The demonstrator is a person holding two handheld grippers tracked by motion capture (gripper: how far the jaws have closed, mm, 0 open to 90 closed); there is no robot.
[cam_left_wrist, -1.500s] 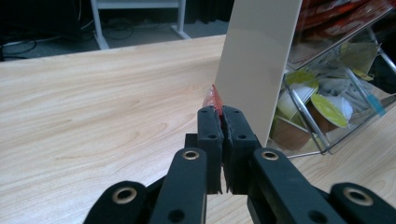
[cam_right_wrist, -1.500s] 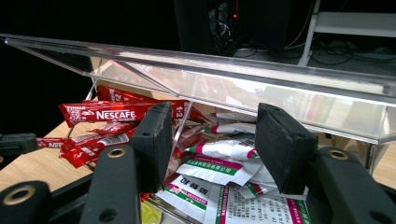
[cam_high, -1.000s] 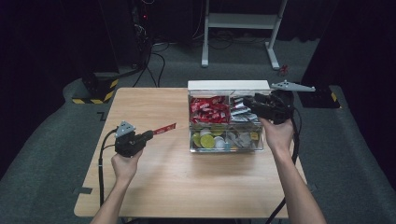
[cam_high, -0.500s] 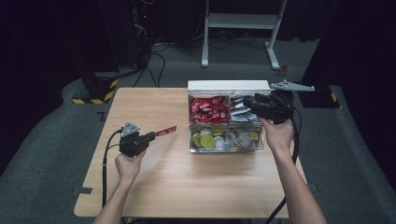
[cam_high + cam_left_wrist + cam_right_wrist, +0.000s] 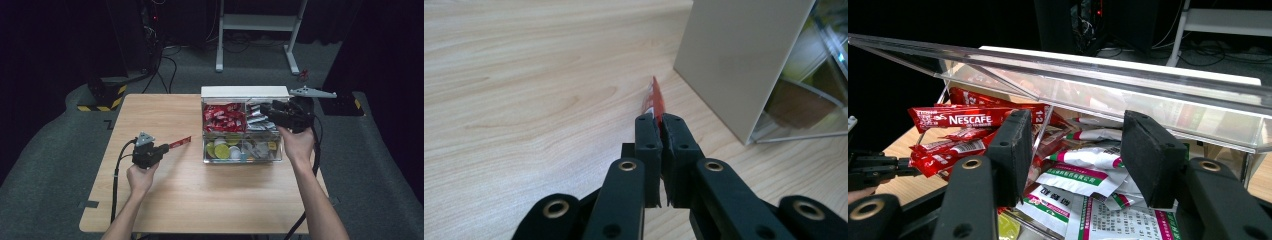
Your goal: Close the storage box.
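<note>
Pinching red sachet (image 5: 656, 100) (left gripper (image 5: 659, 120))

"nescafe" in white on a red stick sachet (image 5: 955, 119)

Dark room w/ grey carpet floor (image 5: 60, 150), wooden table (image 5: 210, 200), white desk frame (image 5: 260, 22) & cables (image 5: 167, 65) at back.

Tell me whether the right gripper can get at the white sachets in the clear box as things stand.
Probably yes: the right gripper hangs open over the white sachets in the clear plastic box, its lid raised, nothing between.
</note>
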